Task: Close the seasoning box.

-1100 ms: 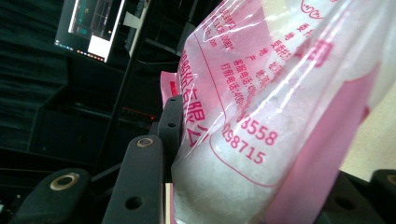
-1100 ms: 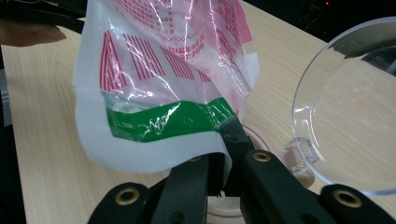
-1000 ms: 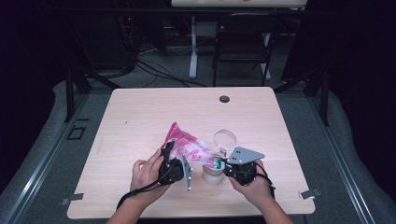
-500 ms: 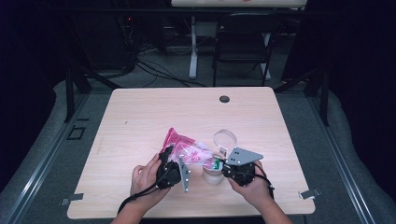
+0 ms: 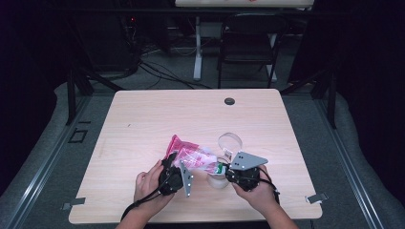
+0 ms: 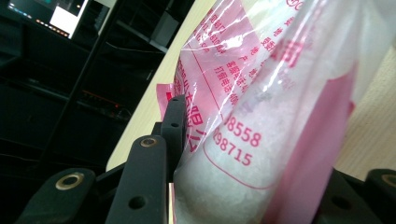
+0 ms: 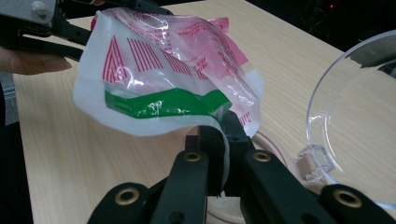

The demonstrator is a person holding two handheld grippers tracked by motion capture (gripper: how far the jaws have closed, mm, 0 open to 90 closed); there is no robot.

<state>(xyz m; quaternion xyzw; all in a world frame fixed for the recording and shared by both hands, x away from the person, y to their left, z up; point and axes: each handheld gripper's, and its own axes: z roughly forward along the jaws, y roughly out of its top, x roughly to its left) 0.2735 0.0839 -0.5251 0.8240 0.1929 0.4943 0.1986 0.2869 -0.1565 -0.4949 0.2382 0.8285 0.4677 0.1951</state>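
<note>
Two Grippers Shared One Plastic Bag Above a Jar

Two grippers held a pink-and-white plastic bag [image 5: 191,155] of white granules near the lower middle of the high view, just above the table [image 5: 143,119]. The bag's long axis ran from upper left down to lower right, its low end hanging over a small open jar [image 5: 217,179]. The left gripper [image 5: 175,164] sat at the bag's lower left, its jaws clasping the full body of the bag. The right gripper [image 5: 224,168] sat at the bag's lower right, clenched tight on the thin white edge by the green stripe. That right gripper was the nearer one to the jar, so any tipping would probably turn on the left end rising while the right end stayed over the opening.

The left gripper view showed the white granules packed inside the bag [image 6: 261,130] and red printed numbers. The right gripper view showed the pinched edge [image 7: 224,140], a clear hinged lid [image 7: 355,116] at the right, and the jar's pale rim [image 7: 275,144] under the jaws.
</note>
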